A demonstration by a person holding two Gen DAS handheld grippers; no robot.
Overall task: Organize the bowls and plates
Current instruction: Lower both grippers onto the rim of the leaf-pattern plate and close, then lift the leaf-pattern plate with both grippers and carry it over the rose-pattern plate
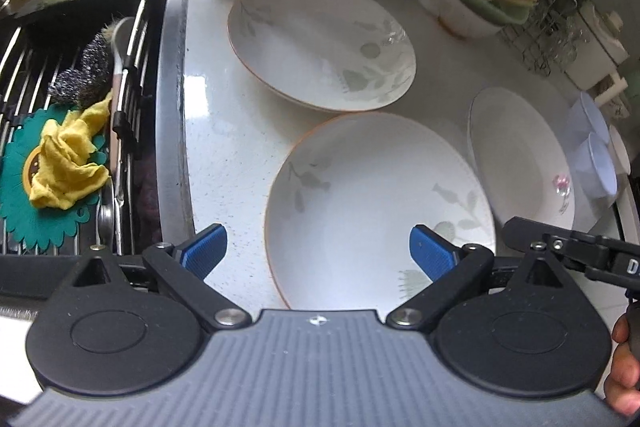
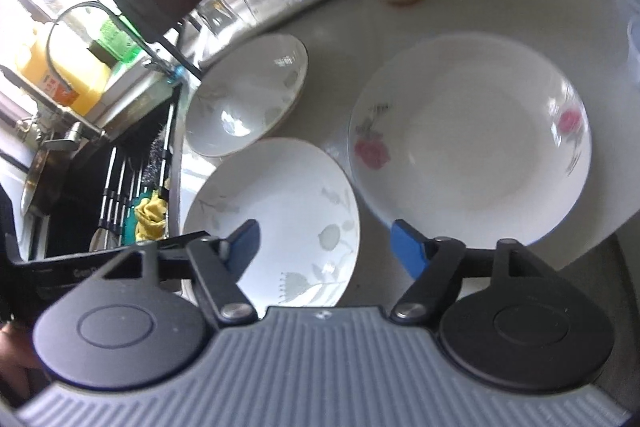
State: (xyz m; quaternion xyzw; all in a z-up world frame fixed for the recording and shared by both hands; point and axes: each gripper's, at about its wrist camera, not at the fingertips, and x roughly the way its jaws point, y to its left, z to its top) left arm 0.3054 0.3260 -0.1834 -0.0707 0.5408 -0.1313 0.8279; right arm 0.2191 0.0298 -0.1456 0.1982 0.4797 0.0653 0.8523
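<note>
Both claws are hovering released, nothing gripped: left gripper [image 1: 318,253] is straddling the near leaf-pattern plate [image 1: 380,203] at the counter [image 1: 224,147] front edge, right gripper [image 2: 324,247] between that plate and the rose plate [image 2: 472,143]. I judge stacking is only starting; next move needs pads over one rim. Only partial lettering on the gripper bodies, unreadable.

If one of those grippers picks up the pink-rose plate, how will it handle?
The rose plate looks like glazed ceramic: probably rigid and breakable. Its glossy surface may slip between pads. Sitting flat on the counter, its shallow rim probably offers little to grab.
</note>
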